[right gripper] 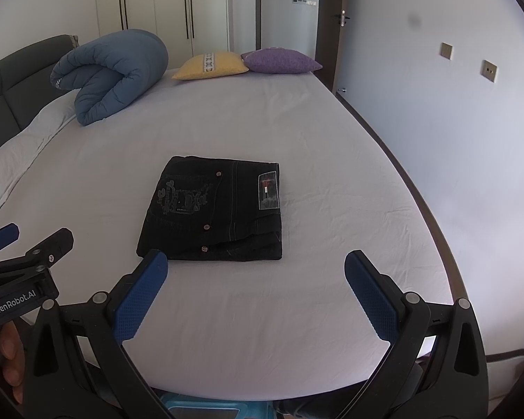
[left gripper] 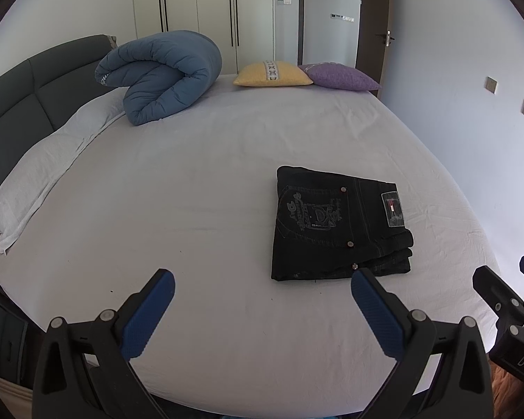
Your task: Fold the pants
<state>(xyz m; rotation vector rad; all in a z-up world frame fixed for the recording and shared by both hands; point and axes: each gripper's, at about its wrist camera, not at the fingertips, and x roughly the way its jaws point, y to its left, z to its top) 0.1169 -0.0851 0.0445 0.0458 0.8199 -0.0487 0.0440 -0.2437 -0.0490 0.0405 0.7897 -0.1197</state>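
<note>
While the folded black pants (right gripper: pixel 213 209) lie flat on the bed (right gripper: pixel 297 122), both grippers hover near its edge. The left gripper (left gripper: pixel 262 309) and right gripper (right gripper: pixel 256 289) have their jaws spread wide, holding nothing.

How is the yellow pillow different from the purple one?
The yellow pillow has a patterned white stripe down its middle; the purple pillow shows none. The yellow one lies nearer the rolled blue duvet; the purple one lies nearer the door. Both rest on the bed, side by side.

"genrobot.ai" on left gripper (right gripper: pixel 35 244)
</note>
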